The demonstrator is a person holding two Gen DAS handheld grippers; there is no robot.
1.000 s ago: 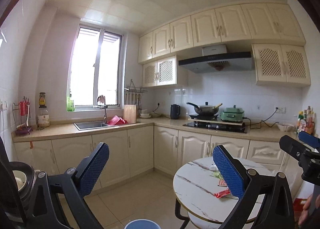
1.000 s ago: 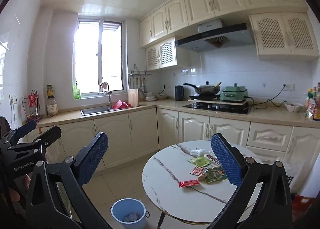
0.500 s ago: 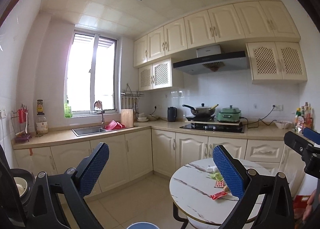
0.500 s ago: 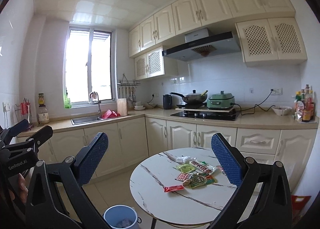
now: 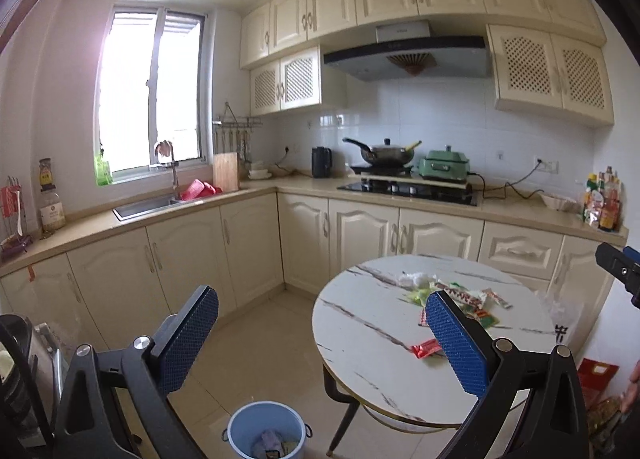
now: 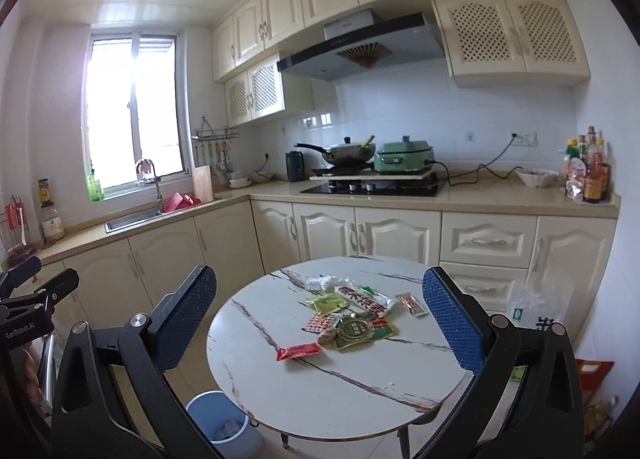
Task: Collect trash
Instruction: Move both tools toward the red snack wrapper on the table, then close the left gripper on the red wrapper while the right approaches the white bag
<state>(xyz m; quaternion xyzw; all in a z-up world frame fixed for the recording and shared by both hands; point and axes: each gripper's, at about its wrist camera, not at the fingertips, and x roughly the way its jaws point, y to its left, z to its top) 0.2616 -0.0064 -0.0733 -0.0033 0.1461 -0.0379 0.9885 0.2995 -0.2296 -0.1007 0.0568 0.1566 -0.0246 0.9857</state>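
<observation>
Both grippers were held with fingers wide apart and empty: the left gripper [image 5: 320, 339] and the right gripper [image 6: 320, 323]. The wrappers [image 6: 352, 319] lay in a pile on the round table [image 6: 320, 391] at frame centre. The blue bin [image 6: 220, 427] stood on the floor at lower left, beside the table.

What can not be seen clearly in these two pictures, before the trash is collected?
- Left wrist view: the left gripper finger covers part of the wrappers on the round table.
- Both views: the blue bin is cut by the bottom edge; its contents are blurred.
- Right wrist view: wrapper print is too small to read; the right gripper finger hides the white bag partly.
</observation>
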